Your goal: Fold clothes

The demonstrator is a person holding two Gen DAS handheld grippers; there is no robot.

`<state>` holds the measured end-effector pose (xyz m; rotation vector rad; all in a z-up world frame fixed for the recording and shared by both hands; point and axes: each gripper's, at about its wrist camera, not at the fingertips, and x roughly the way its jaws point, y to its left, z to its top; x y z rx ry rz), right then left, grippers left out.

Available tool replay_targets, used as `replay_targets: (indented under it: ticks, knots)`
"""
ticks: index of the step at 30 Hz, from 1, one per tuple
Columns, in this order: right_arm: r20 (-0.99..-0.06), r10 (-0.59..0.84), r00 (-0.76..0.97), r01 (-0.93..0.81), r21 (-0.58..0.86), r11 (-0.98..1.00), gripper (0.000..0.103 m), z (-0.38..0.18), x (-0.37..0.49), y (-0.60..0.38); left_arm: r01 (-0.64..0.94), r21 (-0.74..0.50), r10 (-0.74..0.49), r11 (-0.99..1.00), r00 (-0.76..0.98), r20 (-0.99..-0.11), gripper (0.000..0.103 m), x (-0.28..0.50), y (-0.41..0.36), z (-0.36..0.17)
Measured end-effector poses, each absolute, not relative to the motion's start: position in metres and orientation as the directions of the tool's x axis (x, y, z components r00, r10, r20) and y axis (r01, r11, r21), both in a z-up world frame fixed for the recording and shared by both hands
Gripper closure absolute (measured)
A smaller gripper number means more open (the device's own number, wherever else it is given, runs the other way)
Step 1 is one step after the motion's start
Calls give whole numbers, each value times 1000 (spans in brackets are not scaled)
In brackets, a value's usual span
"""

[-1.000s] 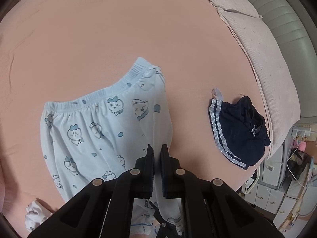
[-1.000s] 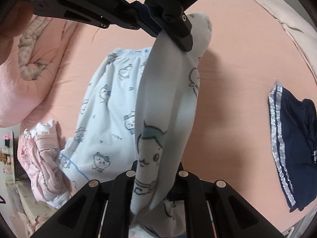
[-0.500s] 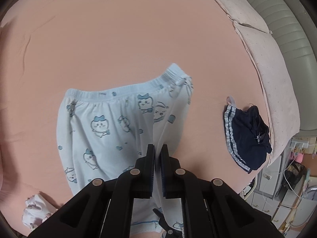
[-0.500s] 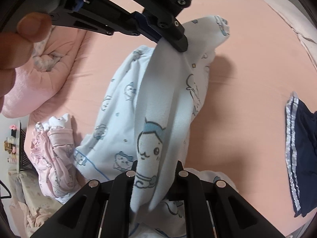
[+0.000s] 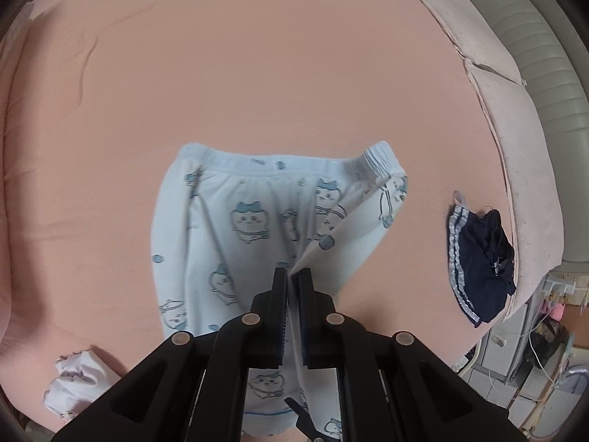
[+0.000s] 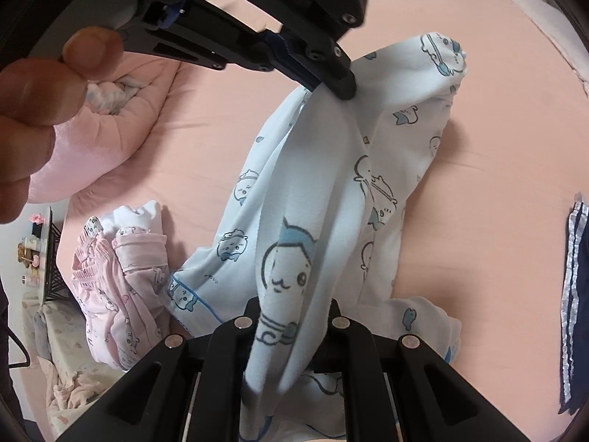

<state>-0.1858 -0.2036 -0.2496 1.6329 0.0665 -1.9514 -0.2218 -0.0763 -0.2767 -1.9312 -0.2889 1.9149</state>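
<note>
A fold of the pale blue printed shorts is clenched in the left tool and in the right tool; the waistband is spread mid-bed, well apart from the navy shorts at its right edge.

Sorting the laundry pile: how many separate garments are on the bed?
3: light blue pajama pants held centrally, navy shorts at right edge, pink pajamas crumpled at left. The bundle may hide more.

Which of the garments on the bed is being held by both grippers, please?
The pale blue cartoon-print shorts; the navy garment and pink clothes lie untouched.
</note>
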Motion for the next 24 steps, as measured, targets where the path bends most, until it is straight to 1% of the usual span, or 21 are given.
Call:
replay_targets:
  ticks: [15, 24]
  knots:
    - [-900, -435, -12, 492, 374, -786, 94, -258, -181, -259, -80, -391, 390, -917, 32, -920, 98, -224, -120, -295]
    - [-906, -422, 31, 487, 382, -786, 94, -273, -176, -277, -51, -374, 373, -926, 32, -927, 98, -224, -141, -303]
